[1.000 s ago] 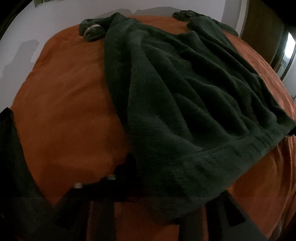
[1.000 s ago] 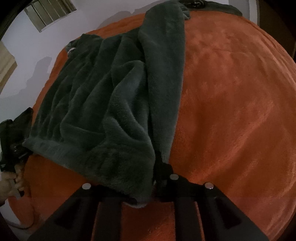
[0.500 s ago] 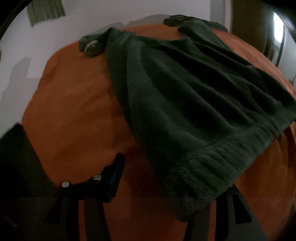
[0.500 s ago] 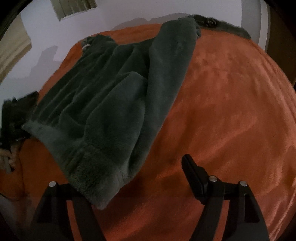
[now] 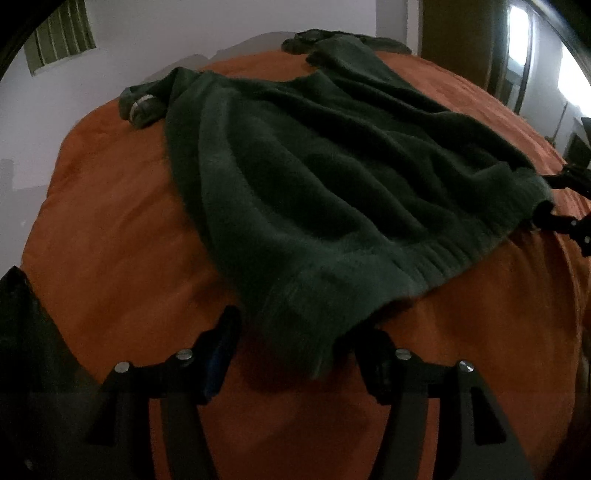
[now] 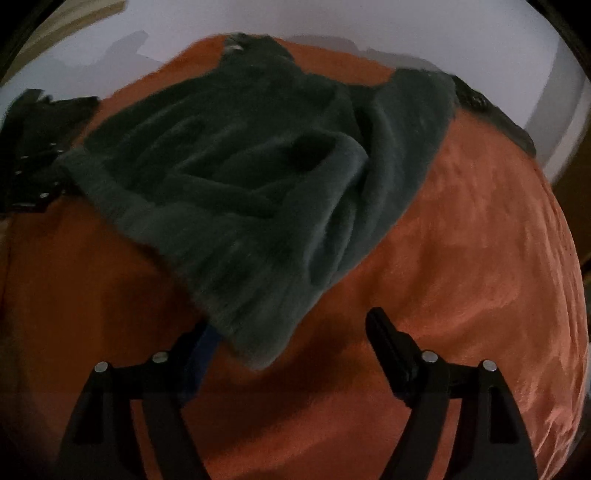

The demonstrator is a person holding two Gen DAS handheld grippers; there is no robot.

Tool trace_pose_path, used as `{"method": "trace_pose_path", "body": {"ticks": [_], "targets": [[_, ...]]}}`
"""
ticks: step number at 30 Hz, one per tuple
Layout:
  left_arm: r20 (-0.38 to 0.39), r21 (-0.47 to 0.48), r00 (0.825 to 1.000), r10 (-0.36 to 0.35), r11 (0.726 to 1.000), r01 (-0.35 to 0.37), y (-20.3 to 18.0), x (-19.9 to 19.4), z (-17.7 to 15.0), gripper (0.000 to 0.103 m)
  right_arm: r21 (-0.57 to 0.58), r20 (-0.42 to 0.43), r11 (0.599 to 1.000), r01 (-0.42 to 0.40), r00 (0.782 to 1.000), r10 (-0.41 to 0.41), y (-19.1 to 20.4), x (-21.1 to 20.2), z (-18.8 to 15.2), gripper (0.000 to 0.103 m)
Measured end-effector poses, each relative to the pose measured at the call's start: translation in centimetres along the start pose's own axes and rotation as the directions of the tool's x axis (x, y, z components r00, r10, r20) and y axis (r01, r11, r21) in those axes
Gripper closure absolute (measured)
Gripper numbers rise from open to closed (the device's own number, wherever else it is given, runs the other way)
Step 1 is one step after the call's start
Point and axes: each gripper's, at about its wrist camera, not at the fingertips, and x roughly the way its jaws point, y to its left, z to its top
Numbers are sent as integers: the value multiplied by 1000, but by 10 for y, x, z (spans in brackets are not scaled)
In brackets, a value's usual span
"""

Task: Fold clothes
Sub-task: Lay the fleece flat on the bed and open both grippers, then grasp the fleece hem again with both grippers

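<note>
Green fleece sweater [image 5: 332,177] flat on orange blanket [image 5: 110,229], hem corners between open tools.

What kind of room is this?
Probably a bedroom: a green sweater lies spread on an orange blanket like a bed cover, with a plain wall and a small window behind.

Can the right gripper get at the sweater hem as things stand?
Probably yes. The right gripper is open, its jaws having just been opening, and the sweater hem corner lies between them on the orange blanket, nothing covering it.
</note>
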Motion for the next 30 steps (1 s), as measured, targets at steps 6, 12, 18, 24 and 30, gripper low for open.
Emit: {"method": "trace_pose_path", "body": {"ticks": [6,12,18,24,30], "targets": [[75,-76,997,12,997,-7,31,-29,4,42,268,127,952,-144,985,114,-41,-36,0,24],[193,-300,980,-58,947,115,93,-63,25,42,589,191,746,-311,950,246,-100,-23,13,28],[219,-407,952,-215,866,289,142,-67,37,41,711,120,622,-327,929,351,-118,22,28,34],[6,-581,935,-354,760,291,152,27,36,47,763,45,561,-321,892,450,-103,65,25,45],[-87,-521,933,-349,814,256,106,71,49,60,751,26,578,-319,889,457,-89,76,33,65]]}}
